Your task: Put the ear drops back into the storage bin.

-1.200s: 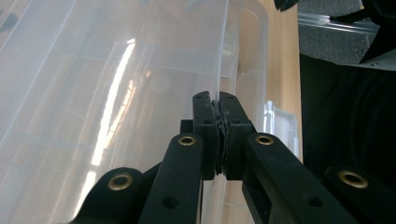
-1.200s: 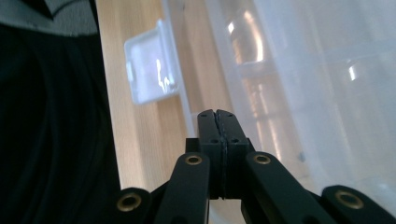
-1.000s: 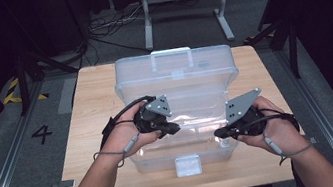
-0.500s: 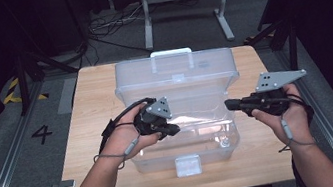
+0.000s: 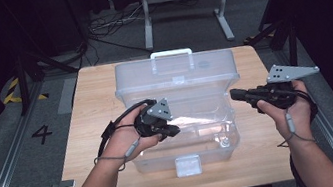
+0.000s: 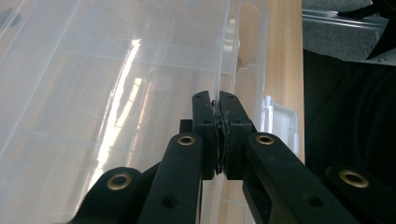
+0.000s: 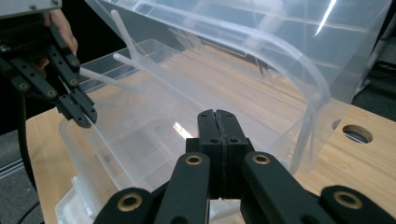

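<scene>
Clamping the clear box's (image 5: 179, 122) left wall, the left gripper (image 6: 218, 135) has its fingers pinched on it; the right gripper (image 5: 235, 95), fingers closed empty, hovers near the surface's (image 5: 92, 115) right edge.

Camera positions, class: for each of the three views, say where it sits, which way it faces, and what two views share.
High view: above the person's side, facing forward and down on the table; both forearms show.
Left gripper view: on the left tongs, shut on the clear box wall.
Right gripper view: on the right tongs, shut, empty, facing the box's open lid.
Shared: the right gripper view and high view both show the left tongs.
</scene>
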`<control>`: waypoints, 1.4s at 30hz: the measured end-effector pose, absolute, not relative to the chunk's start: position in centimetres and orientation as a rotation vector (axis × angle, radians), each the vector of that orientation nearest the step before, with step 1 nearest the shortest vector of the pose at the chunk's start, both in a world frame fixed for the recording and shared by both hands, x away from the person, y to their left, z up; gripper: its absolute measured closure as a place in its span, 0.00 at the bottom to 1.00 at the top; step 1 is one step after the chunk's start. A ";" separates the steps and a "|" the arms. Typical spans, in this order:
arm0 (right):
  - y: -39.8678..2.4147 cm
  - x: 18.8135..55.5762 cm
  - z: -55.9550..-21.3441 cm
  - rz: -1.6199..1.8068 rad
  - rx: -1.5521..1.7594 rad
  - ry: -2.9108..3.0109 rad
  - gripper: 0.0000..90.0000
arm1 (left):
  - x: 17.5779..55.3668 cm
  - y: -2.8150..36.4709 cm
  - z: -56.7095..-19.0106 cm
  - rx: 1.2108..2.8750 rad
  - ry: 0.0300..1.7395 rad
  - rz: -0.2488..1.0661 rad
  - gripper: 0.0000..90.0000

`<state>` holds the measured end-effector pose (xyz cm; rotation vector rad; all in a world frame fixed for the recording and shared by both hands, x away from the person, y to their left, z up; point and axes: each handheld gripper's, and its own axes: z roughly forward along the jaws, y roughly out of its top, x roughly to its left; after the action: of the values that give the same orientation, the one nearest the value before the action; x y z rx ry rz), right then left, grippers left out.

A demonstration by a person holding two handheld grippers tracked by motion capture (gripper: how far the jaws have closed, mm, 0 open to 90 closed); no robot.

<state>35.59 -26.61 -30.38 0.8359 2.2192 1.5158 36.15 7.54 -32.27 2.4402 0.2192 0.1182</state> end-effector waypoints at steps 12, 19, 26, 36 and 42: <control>-26.9 36.2 -30.6 1.549 0.887 2.175 1.00 | 35.8 8.0 -32.7 2.398 0.245 0.102 0.95; -26.9 36.1 -30.8 1.555 0.884 2.173 1.00 | 35.2 9.7 -31.4 2.267 0.284 0.087 0.94; -26.9 36.0 -31.0 1.563 0.877 2.178 1.00 | 34.9 12.1 -31.0 2.172 0.394 0.138 0.96; -27.2 35.6 -31.3 1.576 0.863 2.182 1.00 | 34.8 14.5 -31.6 2.070 0.522 0.176 0.97; -27.2 35.4 -31.6 1.572 0.861 2.182 1.00 | 34.7 15.9 -31.8 1.992 0.599 0.209 0.98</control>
<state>35.40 -27.15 -31.55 0.8612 2.1821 1.5724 34.69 15.93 -31.81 1.9916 0.5994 0.2089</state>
